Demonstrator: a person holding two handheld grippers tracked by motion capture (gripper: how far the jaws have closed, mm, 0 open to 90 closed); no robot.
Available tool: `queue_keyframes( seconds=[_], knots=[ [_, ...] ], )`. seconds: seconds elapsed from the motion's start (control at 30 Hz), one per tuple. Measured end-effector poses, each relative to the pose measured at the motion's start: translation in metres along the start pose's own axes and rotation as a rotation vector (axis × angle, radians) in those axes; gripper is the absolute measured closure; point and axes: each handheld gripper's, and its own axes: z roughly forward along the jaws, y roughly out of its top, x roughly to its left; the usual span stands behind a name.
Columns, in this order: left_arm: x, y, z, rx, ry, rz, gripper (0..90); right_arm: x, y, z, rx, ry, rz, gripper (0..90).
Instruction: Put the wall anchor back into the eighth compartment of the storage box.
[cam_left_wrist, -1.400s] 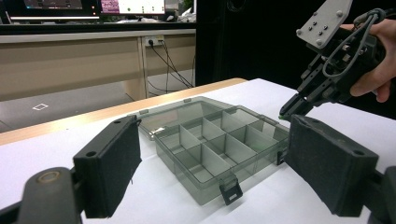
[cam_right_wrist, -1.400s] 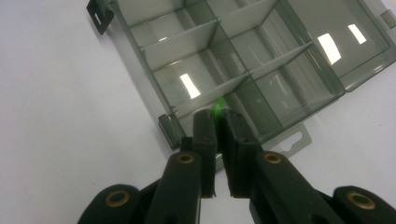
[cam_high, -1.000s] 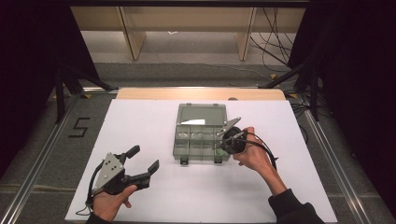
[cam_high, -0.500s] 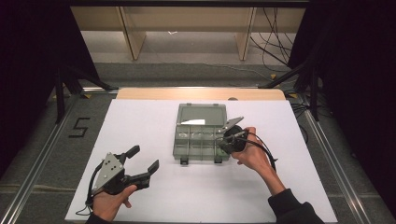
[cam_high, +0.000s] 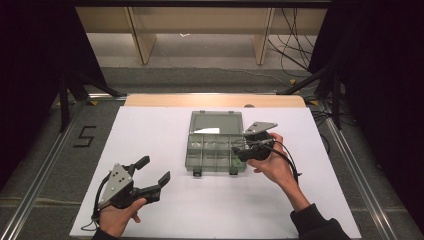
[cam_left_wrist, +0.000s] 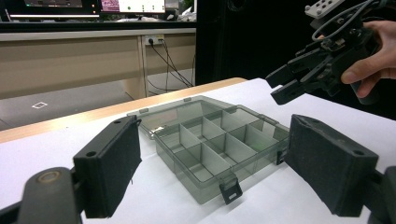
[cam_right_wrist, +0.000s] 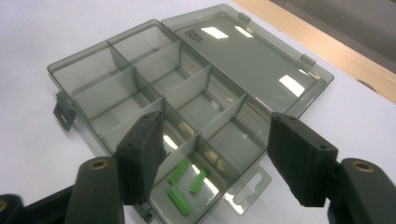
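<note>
Below my right gripper (cam_right_wrist: 212, 158) sits the smoky grey, see-through plastic compartment box (cam_right_wrist: 154, 100), its flat lid (cam_right_wrist: 247, 56) thrown back and lying open on the white table surface (cam_right_wrist: 32, 140) beyond the compartments. My right jaws have just been opening and now stand wide apart, with nothing pressed between the pads. Straight down between them, in the corner compartment nearest to me, lie three small bright green plastic pieces (cam_right_wrist: 187, 184), short and stick-like, loose on the compartment floor and clear of my jaws. In the high view my right gripper (cam_high: 239, 150) hovers over the box's right end (cam_high: 240, 162), close above it; I cannot tell whether a jaw brushes the rim.

Off to the near left, well apart from the box (cam_high: 216, 145), my left gripper (cam_high: 152, 172) rests low over the table, jaws spread wide and holding nothing. Looking along those jaws (cam_left_wrist: 212, 158), I see the box (cam_left_wrist: 210, 144) ahead between them, with its two small dark latch tabs (cam_left_wrist: 231, 191) facing me, and my right gripper (cam_left_wrist: 287, 84) hanging above its far right corner.
</note>
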Motion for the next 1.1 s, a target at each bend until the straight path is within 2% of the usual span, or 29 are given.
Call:
queue_keyframes(
  seconds=[0.1,0.13,0.17,0.2,0.33,0.4,0.5,0.57,0.6,0.63,0.67,0.7,0.8,0.83,0.87,0.93,1.0,1.1],
  knots=[
    [0.000,0.000,0.000,0.000,0.000,-0.005,17.3,0.000,0.000,-0.003,-0.024,-0.009,-0.012,35.2],
    [0.000,0.000,0.000,0.001,-0.002,0.003,17.3,0.001,-0.001,-0.007,-0.035,-0.002,0.010,32.7],
    [0.000,0.000,0.000,0.001,-0.002,0.003,17.3,0.001,-0.001,-0.007,-0.035,-0.002,0.010,32.7],
    [0.000,0.000,0.000,0.002,-0.003,0.004,17.3,0.003,-0.004,-0.012,-0.060,0.010,0.013,32.7],
    [0.000,0.000,0.000,0.004,-0.007,0.003,17.3,0.007,-0.015,-0.020,-0.102,0.024,0.008,31.7],
    [-0.001,0.000,0.001,0.005,-0.013,0.004,17.3,0.009,-0.021,-0.025,-0.128,0.034,0.033,31.0],
    [-0.001,-0.001,0.002,0.006,-0.028,0.009,17.3,0.009,-0.025,-0.029,-0.157,0.042,0.037,29.3],
    [-0.002,-0.001,0.002,0.014,-0.027,0.016,17.3,0.010,-0.027,-0.032,-0.175,0.042,0.039,29.2],
    [-0.002,-0.001,0.002,0.014,-0.026,0.014,17.2,0.011,-0.027,-0.036,-0.200,0.055,0.053,28.7],
    [-0.002,-0.001,0.002,0.014,-0.026,0.014,17.2,0.011,-0.027,-0.036,-0.200,0.055,0.053,28.7],
    [-0.001,-0.001,0.002,0.015,-0.023,0.011,17.2,0.013,-0.028,-0.038,-0.235,0.063,0.055,28.5],
    [-0.001,-0.001,0.002,0.015,-0.023,0.011,17.3,0.014,-0.028,-0.040,-0.246,0.066,0.062,28.3],
    [-0.002,-0.001,0.002,0.015,-0.026,0.014,17.3,0.016,-0.029,-0.043,-0.267,0.052,0.056,28.0],
    [-0.002,-0.001,0.002,0.015,-0.026,0.014,17.2,0.018,-0.030,-0.045,-0.263,0.057,0.062,28.0],
    [-0.002,-0.001,0.002,0.016,-0.027,0.017,17.2,0.019,-0.031,-0.046,-0.284,0.060,0.065,27.8],
    [-0.002,-0.001,0.002,0.017,-0.028,0.020,17.2,0.019,-0.033,-0.049,-0.286,0.058,0.064,27.0],
    [-0.002,-0.001,0.002,0.017,-0.028,0.018,17.2,0.020,-0.036,-0.050,-0.311,0.059,0.071,26.5],
    [-0.002,-0.001,0.002,0.016,-0.027,0.017,17.3,0.021,-0.039,-0.053,-0.305,0.059,0.073,25.7]
  ],
)
